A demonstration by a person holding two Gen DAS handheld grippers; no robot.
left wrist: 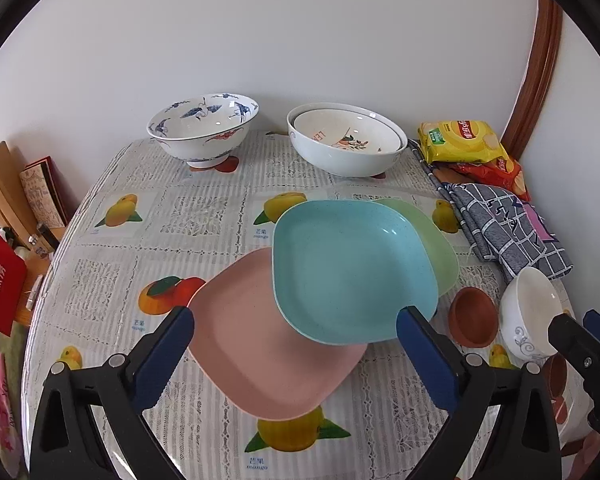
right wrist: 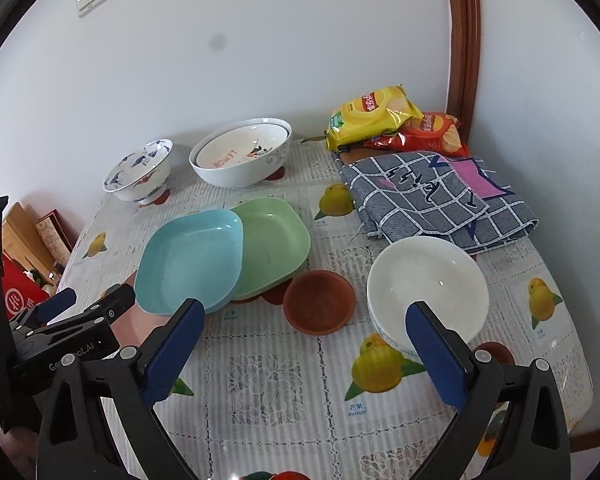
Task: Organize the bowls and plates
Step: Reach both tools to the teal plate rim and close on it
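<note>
Partway through, by the look of it: two white bowls [left wrist: 346, 140] already nested at the far side, straight ahead of the left gripper [left wrist: 296, 326] and well beyond its tips, with the blue-patterned bowl [left wrist: 204, 130] standing alone to their left. Three square plates only loosely heaped between and just past the left fingers [left wrist: 168, 356]: pink plate [left wrist: 260, 360] lowest and nearest, blue plate [left wrist: 348, 268] lying askew across its far corner, green plate [left wrist: 436, 236] peeking out beyond and partly under the blue. Left fingers spread wide, clamped on nothing, the right-hand pad close to the blue plate's near rim, though contact impossible to confirm. Right gripper [right wrist: 304, 344] likewise spread and empty, small white bowl [right wrist: 428, 284] just ahead of its right finger [right wrist: 436, 352], brown saucer [right wrist: 319, 301] ahead between the tips, a little nearer the left one. Still left, judging from this: squaring the three plates into a true stack, gathering the small white bowl and patterned bowl with the nested pair, and finding a home for the saucer. Chip bags [right wrist: 364, 116] and checked cloth [right wrist: 432, 196] off beyond the right finger, apart from the crockery, all on the fruit-print tablecloth [right wrist: 268, 380]
</note>
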